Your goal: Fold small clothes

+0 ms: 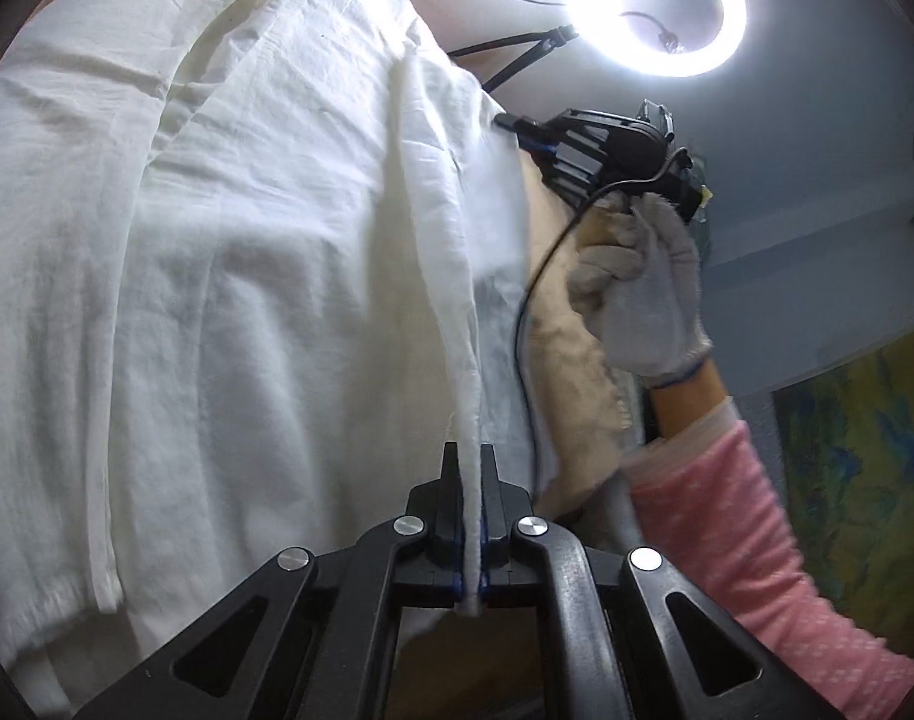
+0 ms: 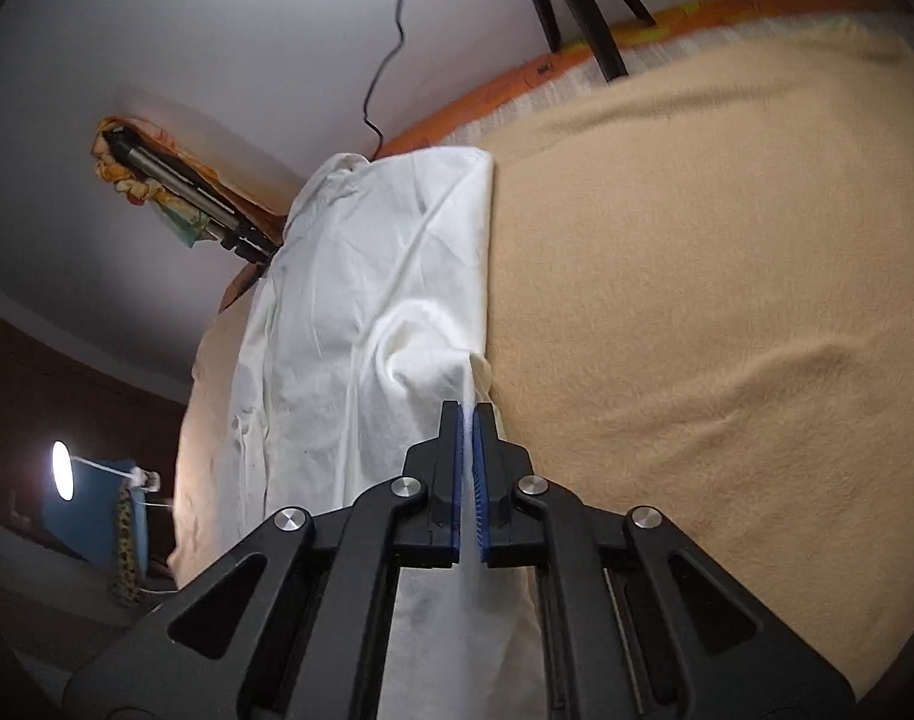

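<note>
A white garment (image 1: 228, 276) lies spread over a tan blanket; it also shows in the right wrist view (image 2: 372, 276). My left gripper (image 1: 470, 456) is shut on a hemmed edge of the garment, which runs up between the jaws. My right gripper (image 2: 467, 414) is shut on another edge of the same garment, thin cloth pinched between its blue pads (image 2: 453, 468). The right gripper also shows in the left wrist view (image 1: 508, 119), held by a gloved hand (image 1: 643, 276) at the garment's far edge.
The tan blanket (image 2: 697, 300) covers the work surface, with an orange border (image 2: 517, 81) at its far side. A ring light (image 1: 655, 6) shines above on a black stand. A tripod leg (image 2: 180, 180) and a cable (image 2: 390, 48) stand beyond the garment.
</note>
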Action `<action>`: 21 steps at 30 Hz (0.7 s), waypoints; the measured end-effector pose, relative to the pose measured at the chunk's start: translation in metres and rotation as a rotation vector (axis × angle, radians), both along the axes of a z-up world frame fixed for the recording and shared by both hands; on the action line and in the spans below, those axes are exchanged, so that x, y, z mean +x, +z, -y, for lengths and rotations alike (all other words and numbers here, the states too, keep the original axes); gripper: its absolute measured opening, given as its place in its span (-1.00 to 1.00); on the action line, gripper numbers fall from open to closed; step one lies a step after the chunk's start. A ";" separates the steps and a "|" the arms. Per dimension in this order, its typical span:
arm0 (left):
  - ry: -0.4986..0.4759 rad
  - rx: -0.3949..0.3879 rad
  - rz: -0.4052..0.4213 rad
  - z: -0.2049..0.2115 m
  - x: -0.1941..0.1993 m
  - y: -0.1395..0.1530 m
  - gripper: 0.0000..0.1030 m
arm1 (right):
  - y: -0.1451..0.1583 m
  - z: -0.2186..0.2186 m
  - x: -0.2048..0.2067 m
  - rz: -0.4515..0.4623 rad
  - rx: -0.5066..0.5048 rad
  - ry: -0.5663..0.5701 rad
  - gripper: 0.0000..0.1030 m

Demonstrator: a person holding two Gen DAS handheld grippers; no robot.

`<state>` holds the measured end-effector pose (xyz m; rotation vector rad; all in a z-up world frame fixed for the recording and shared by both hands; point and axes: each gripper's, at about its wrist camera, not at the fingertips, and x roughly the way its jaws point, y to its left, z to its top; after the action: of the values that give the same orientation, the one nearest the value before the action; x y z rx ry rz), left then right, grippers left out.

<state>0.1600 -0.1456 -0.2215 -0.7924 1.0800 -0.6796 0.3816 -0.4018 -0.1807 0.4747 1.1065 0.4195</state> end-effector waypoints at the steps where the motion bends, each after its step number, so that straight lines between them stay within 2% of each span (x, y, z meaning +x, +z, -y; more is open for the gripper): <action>1: 0.005 -0.010 -0.007 -0.004 -0.006 0.000 -1.00 | 0.006 -0.003 0.002 0.022 -0.031 0.002 -0.93; 3: -0.003 -0.015 -0.025 -0.001 -0.010 -0.005 -1.00 | 0.002 -0.004 0.011 -0.006 -0.100 -0.033 -0.94; 6: -0.022 0.018 -0.049 0.001 -0.019 -0.015 -1.00 | -0.012 -0.004 0.017 -0.051 -0.176 -0.052 -0.94; 7: -0.033 0.024 -0.060 0.002 -0.020 -0.016 -0.89 | -0.012 0.002 0.013 -0.053 -0.180 -0.060 -0.94; 8: -0.040 0.035 -0.058 0.003 -0.021 -0.015 -0.70 | -0.010 0.004 0.009 -0.049 -0.160 -0.064 -0.94; 9: -0.042 0.047 -0.036 0.003 -0.022 -0.012 -0.57 | -0.007 0.009 0.003 -0.044 -0.129 -0.058 -0.91; 11: -0.040 0.091 0.006 0.000 -0.028 -0.001 -0.39 | 0.003 0.016 -0.013 -0.033 -0.116 -0.046 -0.66; 12: -0.037 0.111 0.029 -0.002 -0.032 0.005 -0.39 | 0.010 0.019 -0.024 -0.020 -0.123 -0.040 -0.51; 14: -0.027 0.152 0.088 -0.007 -0.039 0.017 -0.39 | 0.026 0.028 -0.047 0.007 -0.111 -0.023 -0.36; 18: 0.002 0.244 0.217 -0.009 -0.057 0.044 -0.45 | 0.059 0.046 -0.095 0.065 -0.091 -0.022 -0.32; 21: -0.026 0.293 0.283 0.006 -0.063 0.055 -0.45 | 0.078 0.062 -0.136 0.101 -0.065 -0.032 -0.28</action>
<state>0.0970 -0.1515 -0.1660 -0.4160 0.9054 -0.6162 0.2461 -0.4637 -0.1024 0.4094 1.0110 0.3747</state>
